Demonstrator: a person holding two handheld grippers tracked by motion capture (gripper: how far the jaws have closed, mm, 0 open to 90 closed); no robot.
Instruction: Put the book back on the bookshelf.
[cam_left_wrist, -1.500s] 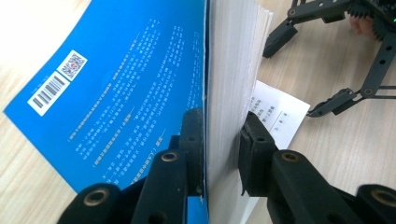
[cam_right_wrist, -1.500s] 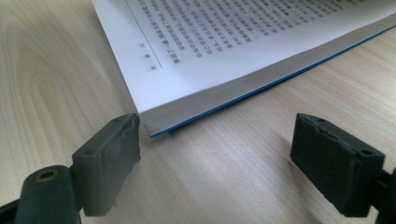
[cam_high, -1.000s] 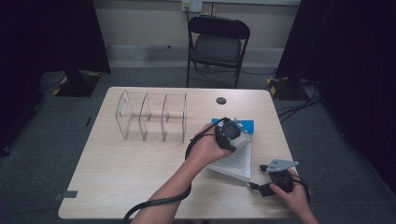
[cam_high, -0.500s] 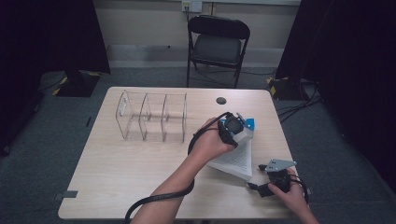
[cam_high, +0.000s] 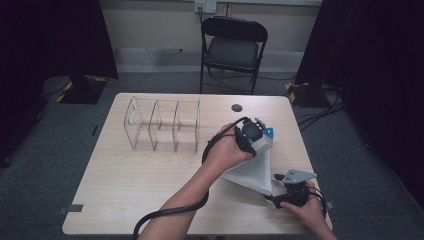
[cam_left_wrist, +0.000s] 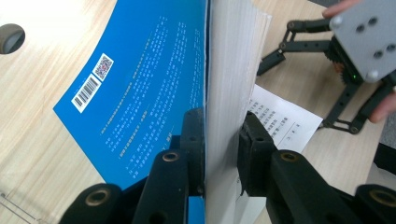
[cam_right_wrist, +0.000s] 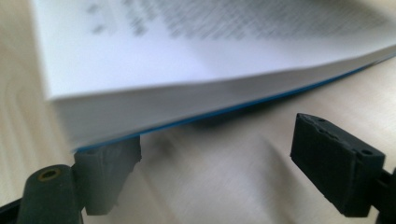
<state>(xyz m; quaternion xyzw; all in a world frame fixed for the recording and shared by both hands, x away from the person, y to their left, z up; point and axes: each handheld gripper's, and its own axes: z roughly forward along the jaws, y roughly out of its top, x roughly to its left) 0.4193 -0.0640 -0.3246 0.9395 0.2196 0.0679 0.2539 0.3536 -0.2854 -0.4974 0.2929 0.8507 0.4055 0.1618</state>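
The high view shows the left gripper (cam_high: 256, 141) lifting one edge of a thick blue-covered paperback book (cam_high: 252, 172) off the pale wooden table (cam_high: 125, 185), right gripper (cam_high: 280, 192) at its low corner. The left gripper view has both pads clamped on the book's page block. The right gripper view shows jaws spread wide, having just closed slightly, one under the raised book.

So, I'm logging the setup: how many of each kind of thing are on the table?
Book: 1
Clear organizer: 1
Dark disc: 1
Grippers: 2, left and right
Total: 5
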